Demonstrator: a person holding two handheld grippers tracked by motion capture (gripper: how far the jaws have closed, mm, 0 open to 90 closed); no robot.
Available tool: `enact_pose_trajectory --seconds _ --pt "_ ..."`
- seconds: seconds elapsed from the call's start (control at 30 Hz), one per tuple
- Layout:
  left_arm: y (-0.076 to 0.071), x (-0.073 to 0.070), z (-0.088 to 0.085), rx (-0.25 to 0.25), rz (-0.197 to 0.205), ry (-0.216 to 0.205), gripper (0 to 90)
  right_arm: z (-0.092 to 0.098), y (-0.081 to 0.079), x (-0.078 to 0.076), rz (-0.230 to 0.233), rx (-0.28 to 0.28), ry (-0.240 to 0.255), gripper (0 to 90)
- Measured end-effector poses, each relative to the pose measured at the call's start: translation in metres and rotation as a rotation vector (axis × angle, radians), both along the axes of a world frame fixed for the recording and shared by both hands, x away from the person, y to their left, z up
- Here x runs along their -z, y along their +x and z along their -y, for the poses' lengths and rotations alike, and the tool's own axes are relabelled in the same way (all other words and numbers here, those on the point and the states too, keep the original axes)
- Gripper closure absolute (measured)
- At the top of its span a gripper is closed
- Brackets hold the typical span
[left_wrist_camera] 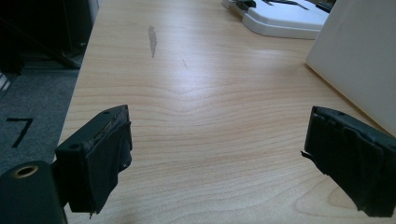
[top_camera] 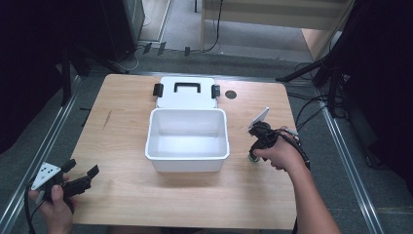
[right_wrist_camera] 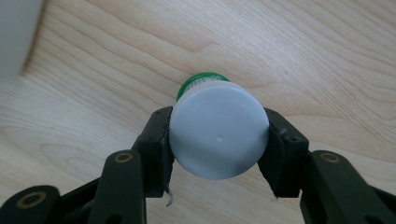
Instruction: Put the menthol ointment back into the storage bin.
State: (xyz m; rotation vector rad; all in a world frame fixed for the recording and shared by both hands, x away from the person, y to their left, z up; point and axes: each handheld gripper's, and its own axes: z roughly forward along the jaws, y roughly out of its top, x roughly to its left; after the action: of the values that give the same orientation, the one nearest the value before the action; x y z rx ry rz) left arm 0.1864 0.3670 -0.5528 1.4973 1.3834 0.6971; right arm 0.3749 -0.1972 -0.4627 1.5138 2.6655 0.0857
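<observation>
- High view: I see a white open box (top_camera: 187, 140) at the middle of the wooden table (top_camera: 126, 190), empty inside. Its lid (top_camera: 187, 92), with a black handle and two black latches, lies flat just behind it, touching the box's far edge.
- High view: a small dark round mark (top_camera: 231, 94) sits on the table just right of the lid.
- High view: my right tool (top_camera: 253, 155) is down at the table just right of the box, near its front corner. A bit of green shows at its tip.
- High view: my left tool (top_camera: 82, 173) hovers at the table's near left corner, well apart from the box.
- Left gripper view: jaws stand wide apart with bare wood between them, nothing held. The box wall (left_wrist_camera: 359, 60) rises at right, the lid (left_wrist_camera: 280, 18) farther off, and a grey smudge (left_wrist_camera: 152, 41) marks the wood.
- Right gripper view: both jaws press the sides of a small bottle (right_wrist_camera: 218, 130) with a white round cap and green body below. I see it cap-on, so its height is hidden. It is over bare wood, and I cannot tell whether it touches the table. The box wall (right_wrist_camera: 16, 32) shows in the upper left corner.
</observation>
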Motion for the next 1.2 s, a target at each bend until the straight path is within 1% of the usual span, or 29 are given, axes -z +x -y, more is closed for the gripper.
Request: enact_pose_trajectory --seconds 0.1,0.3,0.37,0.47,0.53,0.57,0.6,0.63,0.77,0.83,1.03,1.13,1.2 --pt "0.0 0.0 0.0 0.0 -0.001 -0.001 8.2 -0.003 -0.001 -0.009 -0.005 -0.019 0.017 51.4" --pt "0.0 0.0 0.0 0.002 -0.002 0.0 8.2 -0.014 -0.003 -0.03 -0.008 -0.065 0.019 51.4" --pt "0.0 0.0 0.0 0.003 -0.002 0.0 8.2 -0.019 -0.003 -0.038 -0.005 -0.066 0.022 51.4" --pt "0.0 0.0 0.0 0.002 -0.004 0.0 8.2 -0.024 -0.002 -0.047 0.001 -0.083 0.031 51.4" --pt "0.0 0.0 0.0 0.001 -0.002 -0.001 8.2 -0.029 -0.002 -0.053 -0.004 -0.079 0.029 51.5" --pt "0.0 0.0 0.0 0.001 -0.002 -0.001 8.2 -0.029 -0.002 -0.053 -0.004 -0.079 0.029 51.5" --pt "0.0 0.0 0.0 0.002 -0.001 -0.001 8.2 -0.033 -0.001 -0.06 -0.006 -0.088 0.029 51.4" --pt "0.0 0.0 0.0 0.002 -0.002 -0.001 8.2 -0.034 0.0 -0.062 0.0 -0.095 0.032 51.5" --pt "0.0 0.0 0.0 0.003 -0.003 -0.001 8.2 -0.041 0.002 -0.074 -0.004 -0.101 0.024 51.5" --pt "0.0 0.0 0.0 0.004 -0.003 0.0 8.2 -0.044 0.004 -0.079 -0.002 -0.112 0.017 51.5" --pt "0.0 0.0 0.0 0.003 -0.002 -0.004 8.2 -0.055 0.006 -0.1 0.011 -0.129 0.025 51.5" --pt "0.0 0.0 0.0 0.005 -0.005 -0.002 8.2 -0.061 0.007 -0.108 0.016 -0.131 0.029 51.5" --pt "0.0 0.0 0.0 0.005 -0.005 -0.004 8.2 -0.064 0.008 -0.112 0.019 -0.142 0.025 51.5"
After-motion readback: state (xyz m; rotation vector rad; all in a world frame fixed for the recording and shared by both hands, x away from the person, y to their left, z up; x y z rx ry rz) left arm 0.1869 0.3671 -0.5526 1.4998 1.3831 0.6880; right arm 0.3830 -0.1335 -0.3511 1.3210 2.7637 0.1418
